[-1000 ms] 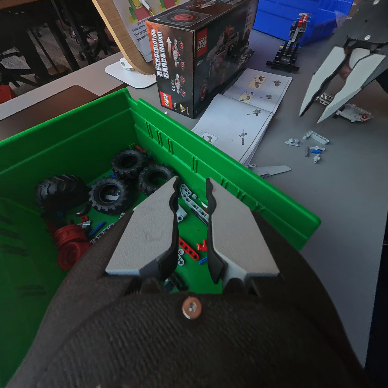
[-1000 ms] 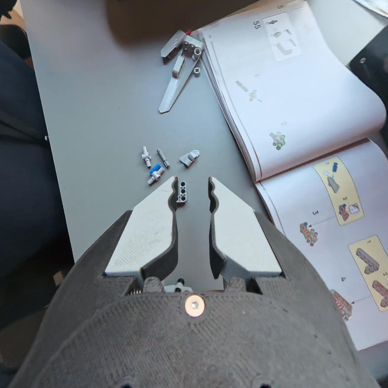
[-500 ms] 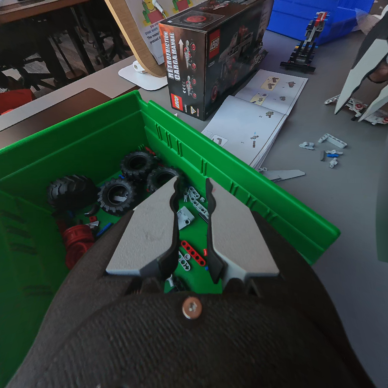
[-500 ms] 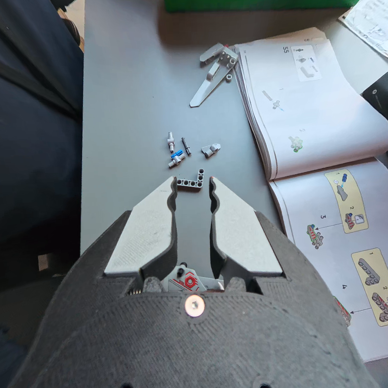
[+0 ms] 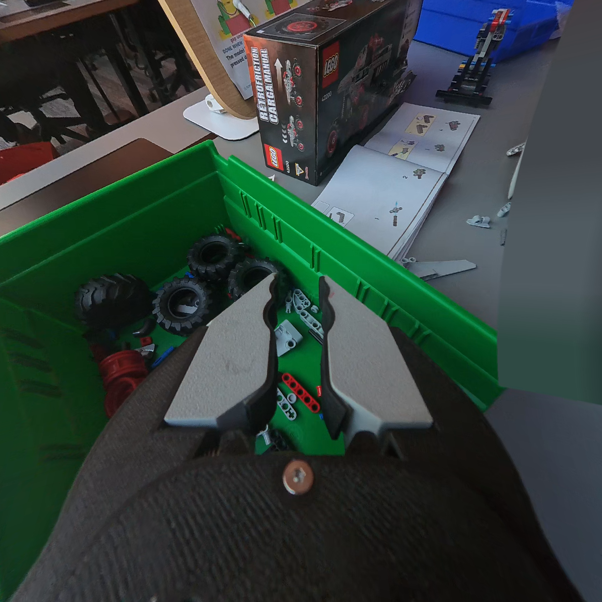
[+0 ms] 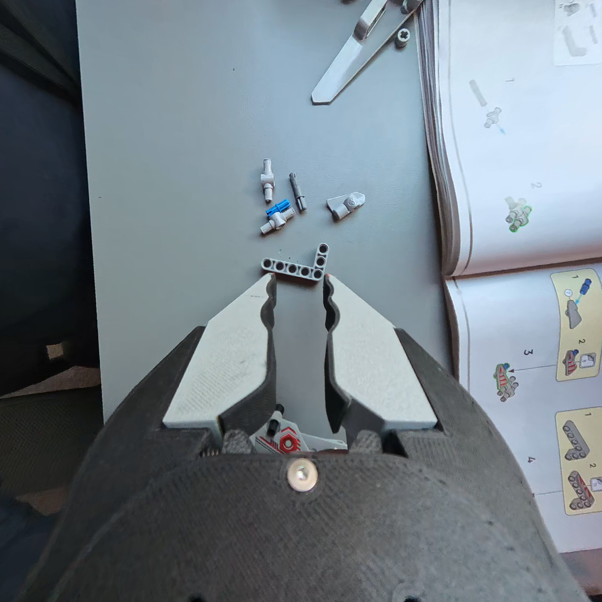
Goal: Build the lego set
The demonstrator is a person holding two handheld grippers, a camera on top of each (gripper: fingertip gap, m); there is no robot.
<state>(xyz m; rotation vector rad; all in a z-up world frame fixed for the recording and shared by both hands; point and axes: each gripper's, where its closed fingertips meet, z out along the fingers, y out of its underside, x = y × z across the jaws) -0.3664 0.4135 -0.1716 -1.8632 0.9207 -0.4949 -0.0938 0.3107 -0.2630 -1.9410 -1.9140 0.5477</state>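
Lego pieces lie in two places. Over the green bin (image 5: pixel 358 286) hangs the left tool (image 5: pixel 298 280), its fingers parted and empty. Between them, on the bin floor, show a grey angled piece (image 5: pixel 288 337) and, nearer, a red beam (image 5: pixel 300 392). Four black tyres (image 5: pixel 182 304) sit to the far left of its tips, and red wheel hubs (image 5: pixel 119 369) lie at the near left.

On the grey surface (image 6: pixel 195 130), the right tool (image 6: pixel 299 277) is also spread open with nothing in it. A grey L-shaped beam (image 6: pixel 294 268) lies flat just beyond its tips, its long arm running across the gap and its short arm pointing far on the right side; whether the tips touch it I cannot tell. Farther off lie a light grey pin (image 6: pixel 267 179), a dark grey axle pin (image 6: pixel 298 191), a blue and grey connector (image 6: pixel 277 216) and a small grey wedge piece (image 6: pixel 346 204). The open instruction booklet (image 6: pixel 521 163) lies to the right. A printed grey panel (image 6: pixel 286 439) shows near the tool's base.
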